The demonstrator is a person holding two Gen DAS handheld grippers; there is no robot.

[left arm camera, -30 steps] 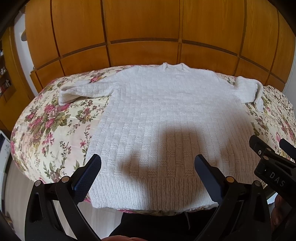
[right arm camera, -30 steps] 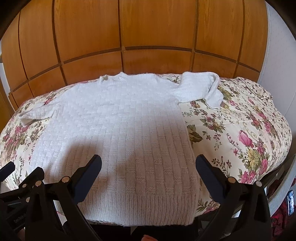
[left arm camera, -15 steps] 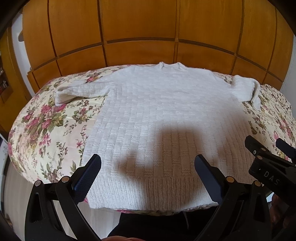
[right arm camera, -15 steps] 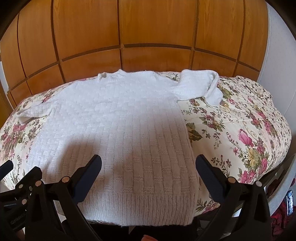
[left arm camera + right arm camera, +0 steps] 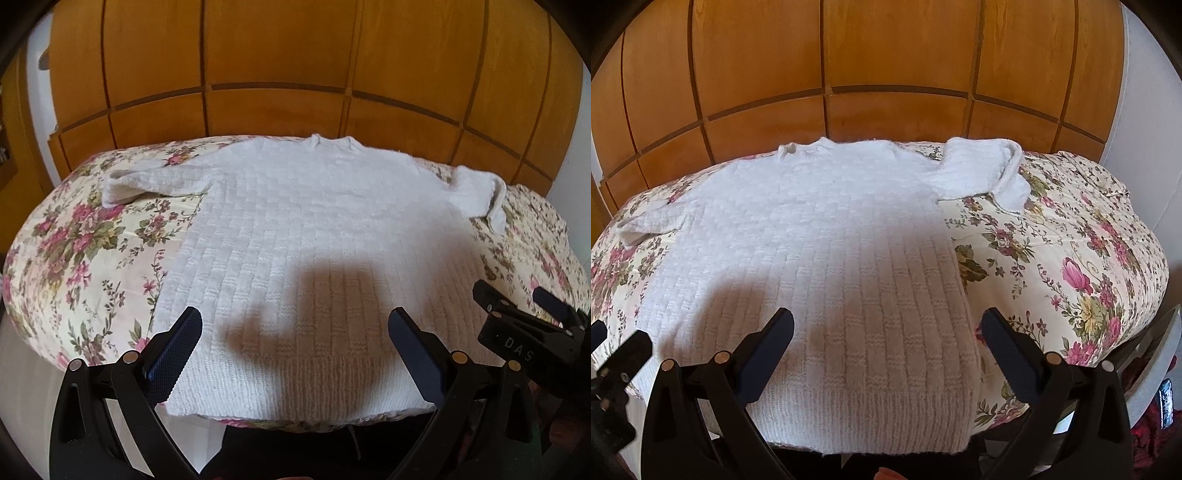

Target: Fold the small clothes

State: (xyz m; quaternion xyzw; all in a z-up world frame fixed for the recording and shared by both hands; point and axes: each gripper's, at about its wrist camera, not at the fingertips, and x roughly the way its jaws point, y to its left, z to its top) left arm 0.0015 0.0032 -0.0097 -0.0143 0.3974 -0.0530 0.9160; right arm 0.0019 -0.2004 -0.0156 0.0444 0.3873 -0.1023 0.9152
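A white knitted sweater (image 5: 295, 240) lies flat, face up, on a floral cloth (image 5: 81, 251), neck at the far side, hem at the near edge. Its left sleeve (image 5: 147, 181) stretches out to the left. Its right sleeve (image 5: 982, 170) is folded back on itself at the far right. My left gripper (image 5: 293, 350) is open and empty, above the hem. My right gripper (image 5: 886, 350) is open and empty, above the hem's right part; it also shows in the left wrist view (image 5: 517, 317). The sweater also fills the right wrist view (image 5: 820, 258).
The floral cloth (image 5: 1071, 258) covers a rounded table. A wooden panelled wall (image 5: 295, 66) stands right behind it. A white wall (image 5: 1145, 110) is at the far right. A grey chair edge (image 5: 1156, 354) shows at the lower right.
Both grippers have moved slightly forward and up over the sweater's hem. The sweater has not moved, and both grippers stay open.
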